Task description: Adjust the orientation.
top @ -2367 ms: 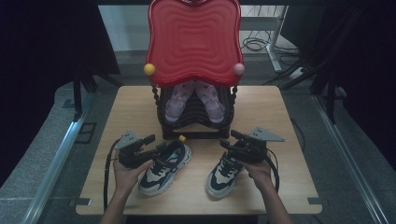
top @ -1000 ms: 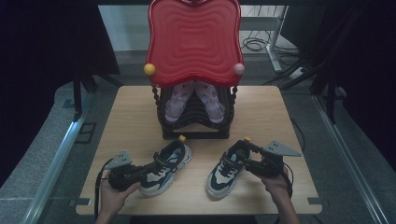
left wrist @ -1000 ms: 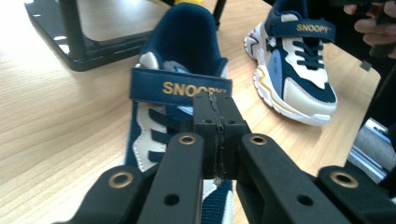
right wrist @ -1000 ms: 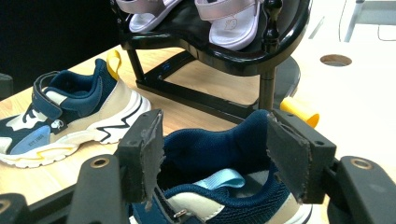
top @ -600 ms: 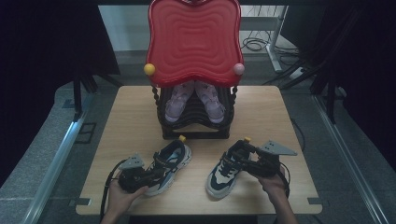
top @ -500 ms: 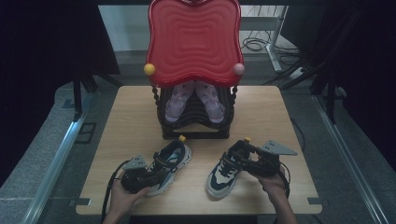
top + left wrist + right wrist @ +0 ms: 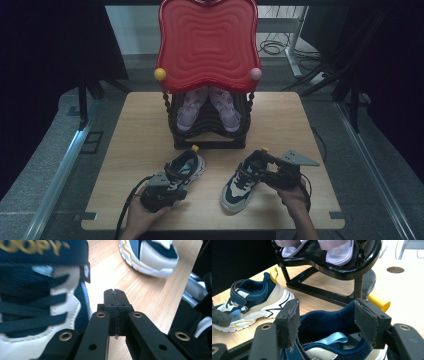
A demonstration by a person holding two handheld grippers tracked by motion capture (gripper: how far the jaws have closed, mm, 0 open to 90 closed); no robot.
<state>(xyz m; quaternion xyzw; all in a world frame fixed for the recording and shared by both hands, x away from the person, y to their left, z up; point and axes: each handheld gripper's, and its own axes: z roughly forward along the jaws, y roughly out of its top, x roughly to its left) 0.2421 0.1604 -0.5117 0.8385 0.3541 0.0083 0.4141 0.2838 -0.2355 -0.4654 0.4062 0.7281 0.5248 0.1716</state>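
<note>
Left gripper (image 7: 115, 293): I see my jaws pressed together on nothing, just beside the lacing of the left navy-and-white child's sneaker (image 7: 184, 170).
Right gripper (image 7: 325, 322): my jaws stand apart, one on each side of the heel opening of the right navy-and-white sneaker (image 7: 243, 182); I cannot tell whether the pads touch it.
Sneakers: both lie on the light wooden table (image 7: 135, 135), well apart, toes toward me.
Rack: the black shoe rack (image 7: 210, 134) with a red wavy top (image 7: 207, 42) stands behind them, holding pale pink sandals (image 7: 207, 107).
</note>
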